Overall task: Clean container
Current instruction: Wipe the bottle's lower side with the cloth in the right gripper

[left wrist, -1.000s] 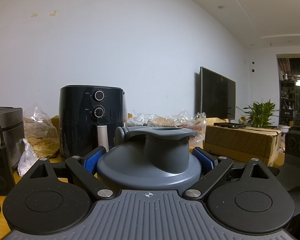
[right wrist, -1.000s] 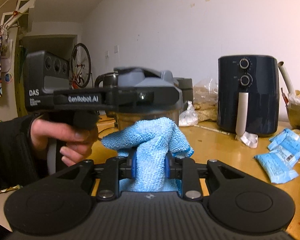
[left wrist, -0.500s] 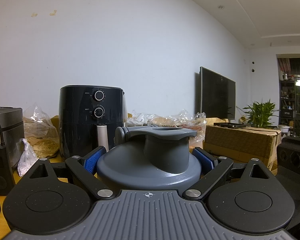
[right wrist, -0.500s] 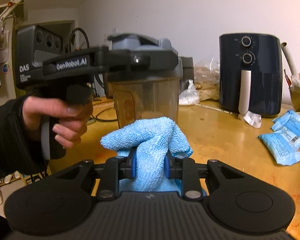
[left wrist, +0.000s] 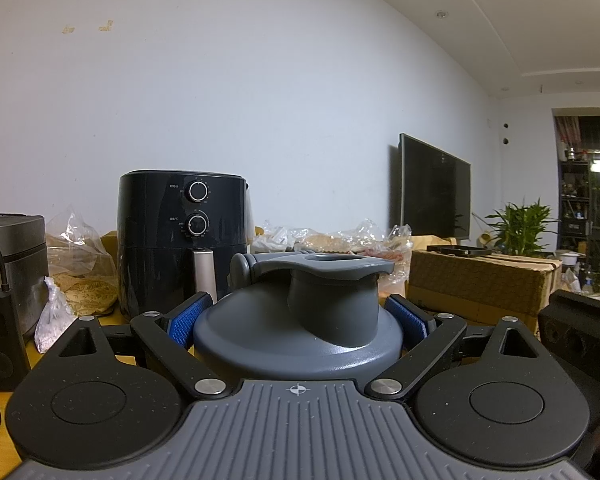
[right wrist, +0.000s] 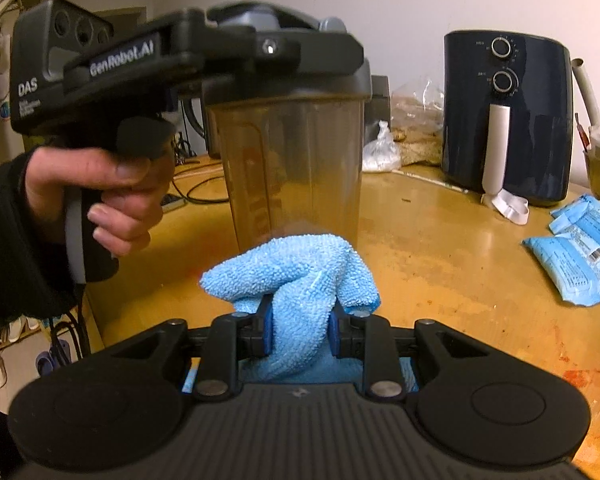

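Blue cloth [right wrist: 300, 280] in the right gripper [right wrist: 299, 334] touches the container [right wrist: 296, 152].

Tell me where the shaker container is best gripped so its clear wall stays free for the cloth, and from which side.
Grip the container at its grey lid, jaws level, pinching the lid's round rim from opposite sides, as the left gripper does. The rim is rigid and circular, so the pads seat evenly, and the clear wall below stays exposed. The right gripper brings the blue cloth low at that wall.

plain white wall [left wrist: 260, 80] behind a worn wooden table [right wrist: 440, 248], dark television [left wrist: 434, 188] (wall-mounted) beside a potted plant [left wrist: 520, 226].
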`<state>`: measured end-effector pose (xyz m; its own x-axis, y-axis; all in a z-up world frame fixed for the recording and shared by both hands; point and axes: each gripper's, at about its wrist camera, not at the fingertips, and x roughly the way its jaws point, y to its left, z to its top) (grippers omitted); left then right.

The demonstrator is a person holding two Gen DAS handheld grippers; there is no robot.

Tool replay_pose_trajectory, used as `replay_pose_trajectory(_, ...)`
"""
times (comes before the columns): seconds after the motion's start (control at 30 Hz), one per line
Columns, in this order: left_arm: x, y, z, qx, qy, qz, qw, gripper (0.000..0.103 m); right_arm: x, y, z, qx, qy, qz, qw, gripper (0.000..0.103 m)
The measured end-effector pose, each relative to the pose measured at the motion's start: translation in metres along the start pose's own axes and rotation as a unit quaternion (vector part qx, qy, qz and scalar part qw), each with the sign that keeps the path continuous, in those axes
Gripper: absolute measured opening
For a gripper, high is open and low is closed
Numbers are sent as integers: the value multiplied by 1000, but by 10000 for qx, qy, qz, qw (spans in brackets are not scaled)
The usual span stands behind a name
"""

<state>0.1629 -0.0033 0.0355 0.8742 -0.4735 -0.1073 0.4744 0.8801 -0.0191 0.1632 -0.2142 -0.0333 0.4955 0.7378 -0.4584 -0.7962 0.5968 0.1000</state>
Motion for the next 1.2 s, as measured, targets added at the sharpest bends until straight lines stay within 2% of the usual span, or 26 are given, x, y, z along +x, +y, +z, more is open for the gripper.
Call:
replay_pose_trajectory(0.27, 0, 0, 0, -3, -2, 0, 10000, 94, 5, 2, -1, -47, 196, -42, 9998, 20)
replay_pose_trajectory(0.8, 0, 2, 0, -1, -10, -10, 10000, 94, 1, 6, -1, -128, 76, -98, 9998, 22)
replay_pose_trajectory(1.2, 0, 1, -1, -3, -6, 4, 10000, 95, -12, 6, 2, -105, -390, -58, 9992, 22)
